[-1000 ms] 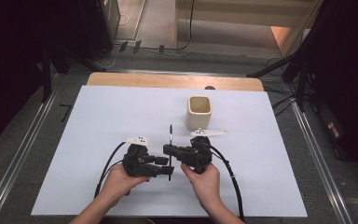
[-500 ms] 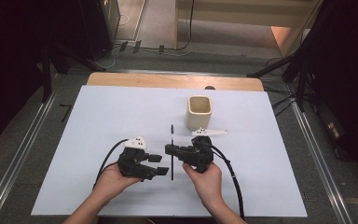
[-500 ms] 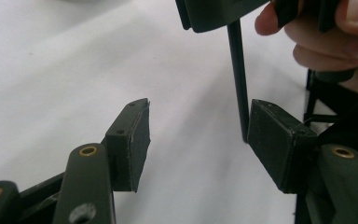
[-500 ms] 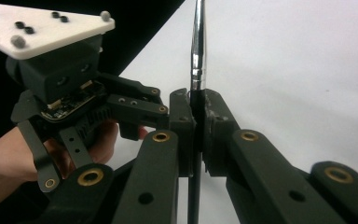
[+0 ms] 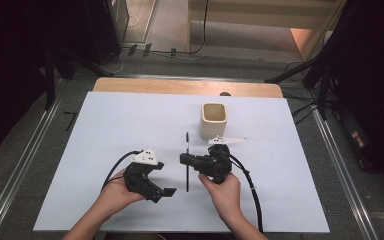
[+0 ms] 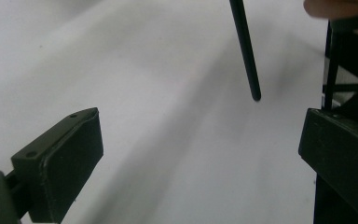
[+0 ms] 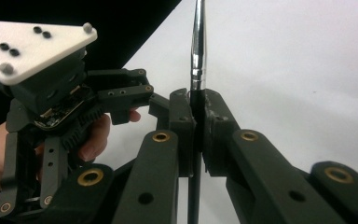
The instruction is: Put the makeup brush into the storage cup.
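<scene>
A thin black pen (image 5: 187,145) lies along the white table top (image 5: 105,130), with its middle clamped in my right gripper (image 5: 185,160), which points left. In the right gripper view the jaws are shut on the pen's dark shaft, and its shiny metal part (image 7: 198,42) rises above my right gripper (image 7: 198,126). My left gripper (image 5: 163,180) is held low to the left of the pen, open and empty. In the left gripper view my left gripper (image 6: 200,154) has its pads (image 6: 60,163) wide apart, and the pen's end (image 6: 246,51) hangs beyond them, untouched.
A cream square cup (image 5: 214,120) stands upright behind the right gripper. A bare wooden strip (image 5: 180,87) runs along the table's far edge. Both grippers' cables (image 5: 250,190) trail toward the near edge. Dark stands and floor cables surround the table.
My left gripper has drawn back from the pen, down and to the left, and turned. The right gripper has kept hold of the pen almost in place.
</scene>
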`<state>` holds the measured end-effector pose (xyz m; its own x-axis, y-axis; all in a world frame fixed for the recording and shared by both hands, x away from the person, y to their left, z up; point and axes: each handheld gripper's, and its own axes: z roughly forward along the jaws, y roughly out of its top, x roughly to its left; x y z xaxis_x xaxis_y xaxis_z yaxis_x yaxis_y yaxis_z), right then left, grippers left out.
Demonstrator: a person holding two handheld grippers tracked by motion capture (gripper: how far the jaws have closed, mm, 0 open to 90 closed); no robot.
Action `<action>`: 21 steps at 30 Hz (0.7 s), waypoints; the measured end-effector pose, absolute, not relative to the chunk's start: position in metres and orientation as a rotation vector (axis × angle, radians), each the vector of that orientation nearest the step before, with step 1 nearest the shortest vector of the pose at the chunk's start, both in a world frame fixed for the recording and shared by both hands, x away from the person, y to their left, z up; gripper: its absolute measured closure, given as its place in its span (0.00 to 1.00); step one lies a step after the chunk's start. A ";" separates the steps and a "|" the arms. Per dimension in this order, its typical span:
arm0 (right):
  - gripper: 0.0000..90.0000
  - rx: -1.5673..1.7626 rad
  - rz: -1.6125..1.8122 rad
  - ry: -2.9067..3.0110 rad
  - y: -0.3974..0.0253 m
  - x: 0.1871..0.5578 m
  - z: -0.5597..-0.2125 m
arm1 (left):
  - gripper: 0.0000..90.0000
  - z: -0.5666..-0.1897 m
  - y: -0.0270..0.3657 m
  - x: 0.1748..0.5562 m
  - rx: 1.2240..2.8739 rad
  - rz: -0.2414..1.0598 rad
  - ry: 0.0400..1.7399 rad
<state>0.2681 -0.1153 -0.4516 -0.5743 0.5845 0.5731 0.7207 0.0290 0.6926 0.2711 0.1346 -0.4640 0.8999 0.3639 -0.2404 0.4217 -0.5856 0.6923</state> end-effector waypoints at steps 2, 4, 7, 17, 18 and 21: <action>0.95 -1.376 -1.590 -2.162 -0.116 0.268 -0.452 | 0.00 -0.464 0.137 0.270 2.260 -0.078 0.554; 0.95 -1.377 -1.584 -2.166 -0.117 0.269 -0.451 | 0.00 -0.463 0.139 0.270 2.246 -0.084 0.555; 0.95 -1.378 -1.588 -2.166 -0.119 0.270 -0.450 | 0.00 -0.462 0.143 0.271 2.239 -0.078 0.557; 0.95 -1.369 -1.579 -2.188 -0.122 0.274 -0.450 | 0.00 -0.459 0.157 0.267 2.240 -0.015 0.525; 0.95 -1.366 -1.582 -2.188 -0.121 0.275 -0.450 | 0.00 -0.459 0.158 0.267 2.241 -0.018 0.532; 0.95 -1.369 -1.577 -2.186 -0.122 0.277 -0.450 | 0.00 -0.459 0.162 0.266 2.235 -0.023 0.538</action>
<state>0.2766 -0.1218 -0.4498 -0.5842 0.5909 0.5564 0.7142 0.0487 0.6982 0.2663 0.1618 -0.4586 0.9085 0.3718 -0.1908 0.3865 -0.5741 0.7218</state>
